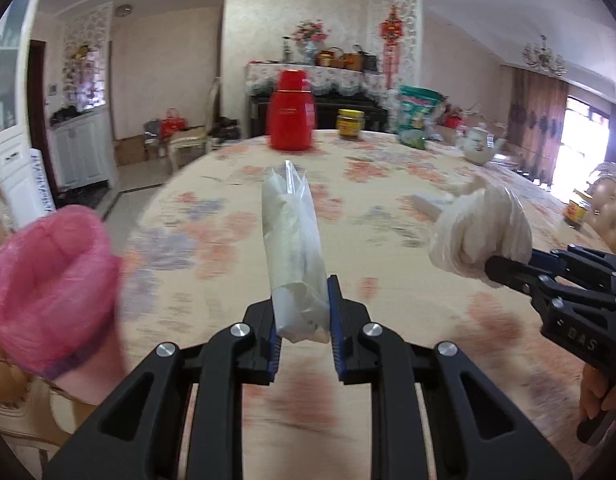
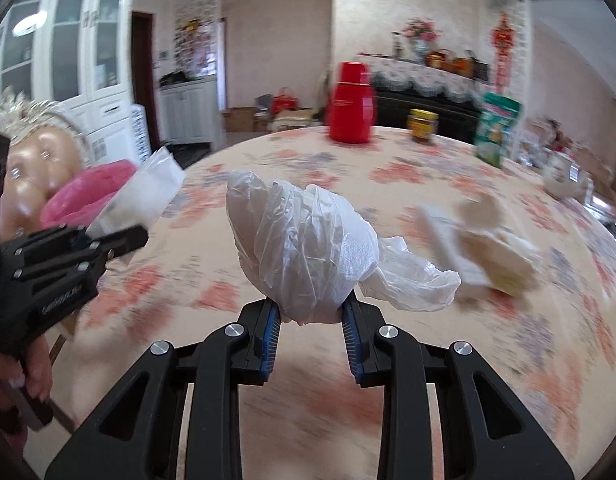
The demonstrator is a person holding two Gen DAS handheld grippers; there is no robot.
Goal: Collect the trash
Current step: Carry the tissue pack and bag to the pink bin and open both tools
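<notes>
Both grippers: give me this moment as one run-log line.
left gripper: shut on clear wrapper | right gripper: shut on plastic-wrapped tissue wad | pink-lined bin: at left | more scraps: on table

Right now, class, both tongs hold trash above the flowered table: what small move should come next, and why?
Probably swing the left tongs leftward toward the pink-lined bin and let go there. They are shut on a rolled wrapper, and the bin's open mouth sits just to their left at the table edge. The right tongs, shut on a wadded plastic bag, could follow.
</notes>
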